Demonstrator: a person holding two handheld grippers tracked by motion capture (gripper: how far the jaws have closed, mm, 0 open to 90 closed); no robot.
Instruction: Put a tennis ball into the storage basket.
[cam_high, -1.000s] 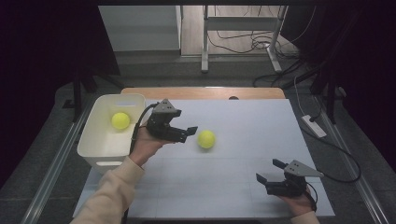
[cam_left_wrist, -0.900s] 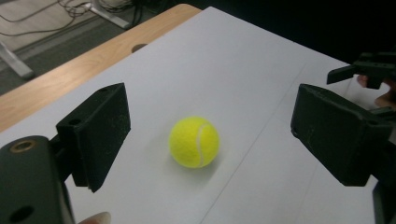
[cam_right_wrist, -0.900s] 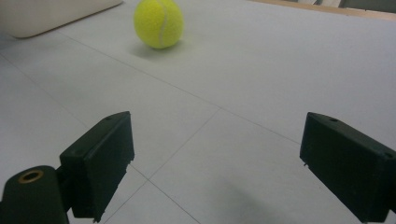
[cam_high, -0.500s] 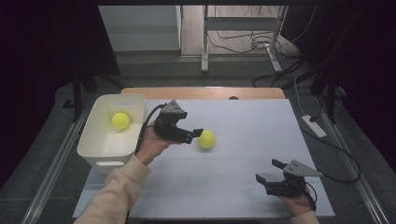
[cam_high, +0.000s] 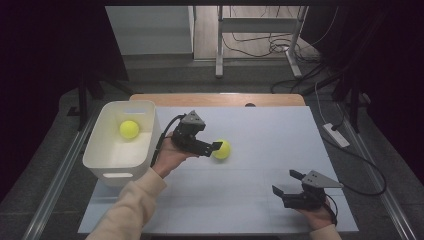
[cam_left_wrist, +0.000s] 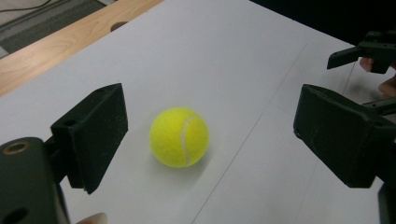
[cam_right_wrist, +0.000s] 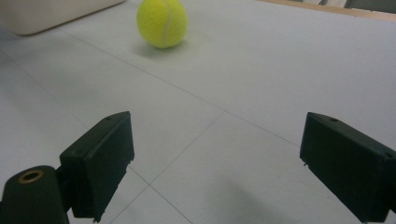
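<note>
A pale grey mat (cam_high: 260, 200) covers your table, with dark floor and trailing cables beyond its far edge. Your left gripper (cam_high: 214, 147) sits near the middle of the mat, jaws spread wide and holding nothing, with the tennis ball (cam_high: 221, 149) just ahead of the tips at about 3 o'clock from your hand; in the left gripper view the ball (cam_left_wrist: 179, 136) lies on the mat between the two jaws, nearer the left-hand one and touching neither. The white bin (cam_high: 100, 150) stands at 9 o'clock from that gripper, with a second ball (cam_high: 129, 129) already inside. Your right gripper (cam_high: 286, 189) rests low at roughly 4 o'clock from the ball, well apart, also wide open and empty. The risk from here, as I judge it, is the ball rolling: since it sits off-centre, the nearer jaw would meet it first when you close and could nudge it out of the gap. Closing too far forward, on the curve, could squeeze it away across the mat.
</note>
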